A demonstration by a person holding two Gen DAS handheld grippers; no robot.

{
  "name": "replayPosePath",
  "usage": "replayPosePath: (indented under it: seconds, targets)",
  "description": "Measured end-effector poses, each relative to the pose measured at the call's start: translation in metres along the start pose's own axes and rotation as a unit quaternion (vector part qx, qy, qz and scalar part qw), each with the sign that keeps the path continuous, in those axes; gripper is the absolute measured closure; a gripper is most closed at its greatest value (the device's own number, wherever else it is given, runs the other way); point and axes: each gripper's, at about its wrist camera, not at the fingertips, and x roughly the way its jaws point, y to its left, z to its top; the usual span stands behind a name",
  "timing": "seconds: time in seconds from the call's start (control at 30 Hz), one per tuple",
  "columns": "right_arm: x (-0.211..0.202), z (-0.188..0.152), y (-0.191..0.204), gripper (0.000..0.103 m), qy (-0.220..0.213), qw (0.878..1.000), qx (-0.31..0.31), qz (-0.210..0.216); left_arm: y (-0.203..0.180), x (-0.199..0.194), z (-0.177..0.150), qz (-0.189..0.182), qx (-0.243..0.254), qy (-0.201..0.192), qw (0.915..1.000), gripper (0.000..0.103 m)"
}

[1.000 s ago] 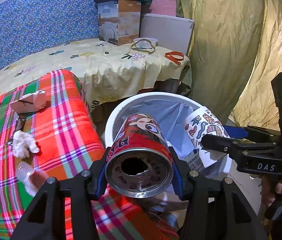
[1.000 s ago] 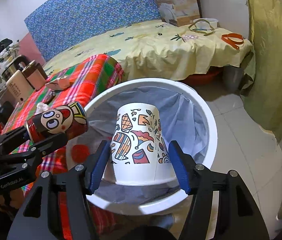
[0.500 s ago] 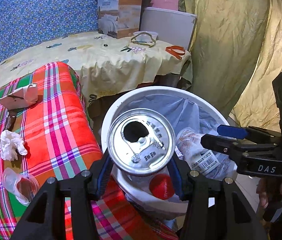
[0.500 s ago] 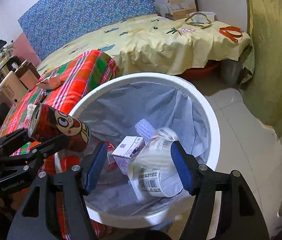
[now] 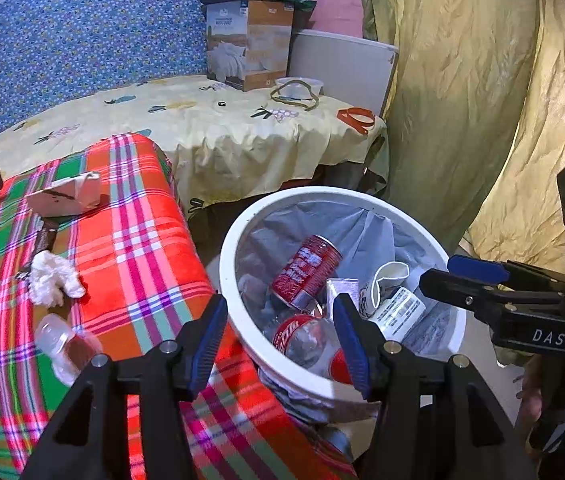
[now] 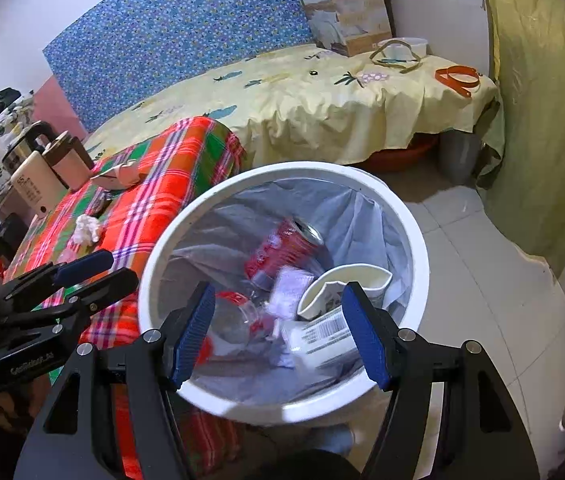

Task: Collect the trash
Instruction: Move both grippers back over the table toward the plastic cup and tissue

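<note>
red can (image 6: 282, 250) lies in the white bin (image 6: 414, 240) (jaws empty).

A blue flowery wall cloth (image 6: 186, 36) hangs at the back. In front of it is a bed (image 6: 302, 112) with a yellow sheet – a cardboard box (image 6: 346, 4) sits at its far corner. Shiny yellow-green curtains (image 5: 462, 92) hang on the right. The floor (image 6: 482, 280) has pale tiles.

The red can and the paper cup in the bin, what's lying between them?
A small white carton lies between the red can and the paper cup, clearest in the left wrist view.
</note>
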Motion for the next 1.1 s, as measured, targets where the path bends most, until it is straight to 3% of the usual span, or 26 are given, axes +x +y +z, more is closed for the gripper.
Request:
replayPosePath:
  seconds: [0.63,1.1]
  targets:
    - [-0.036,-0.013,0.045,0.036,-0.038,0.998,-0.037,0.035,0.011,-0.076,-0.015,0.032,-0.02,-0.059,0.9975,0.046]
    - [-0.042,-0.018,0.076,0.036,-0.04,0.995,-0.064,0.057,0.033,-0.101,-0.029,0.056,-0.041,-0.077,0.9946,0.046]
